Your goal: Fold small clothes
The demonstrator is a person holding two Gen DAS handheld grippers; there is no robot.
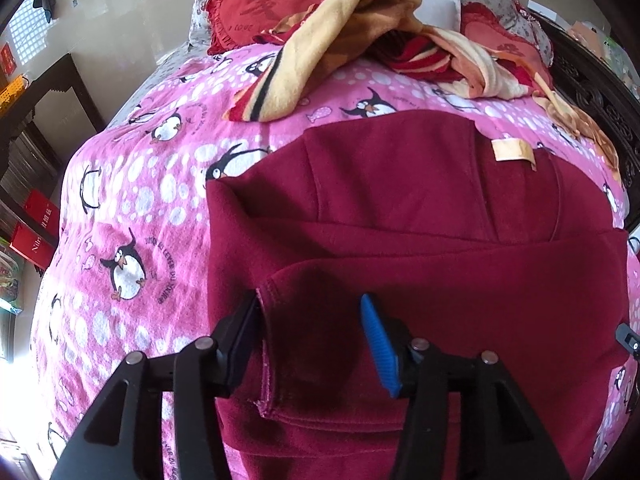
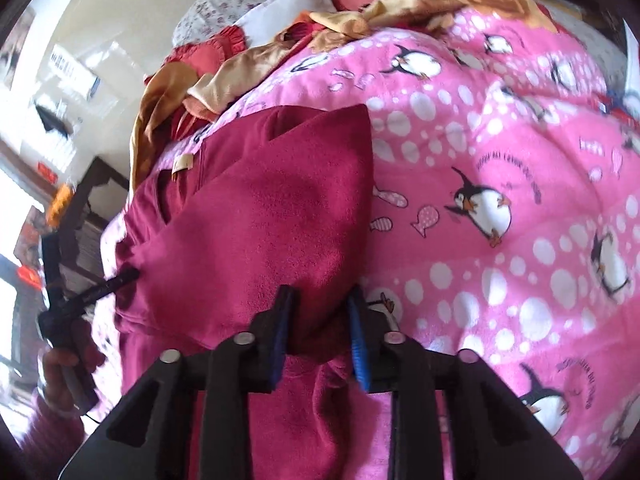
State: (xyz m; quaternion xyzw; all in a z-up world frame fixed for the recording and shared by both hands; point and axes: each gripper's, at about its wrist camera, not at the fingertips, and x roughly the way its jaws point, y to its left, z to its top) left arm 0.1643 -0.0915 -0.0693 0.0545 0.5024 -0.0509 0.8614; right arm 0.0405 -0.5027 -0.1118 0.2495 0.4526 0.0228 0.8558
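A maroon fleece garment (image 1: 400, 200) lies on a pink penguin-print blanket (image 1: 140, 200), with a tan label (image 1: 514, 152) at its far edge. My left gripper (image 1: 316, 328) is open over the near part, and a hemmed cuff lies loose between its fingers. In the right wrist view my right gripper (image 2: 320, 320) is shut on a bunched fold of the garment (image 2: 260, 208), which is lifted off the blanket (image 2: 500, 160). The left gripper (image 2: 120, 276) shows at the left edge there, held in a person's hand (image 2: 64, 368).
A crumpled yellow and red striped throw (image 1: 320, 40) and red heart-shaped pillows (image 1: 260, 4) lie at the head of the bed. A dark wooden table (image 1: 60, 92) stands off the left side, and a dark carved frame (image 1: 592, 92) runs along the right.
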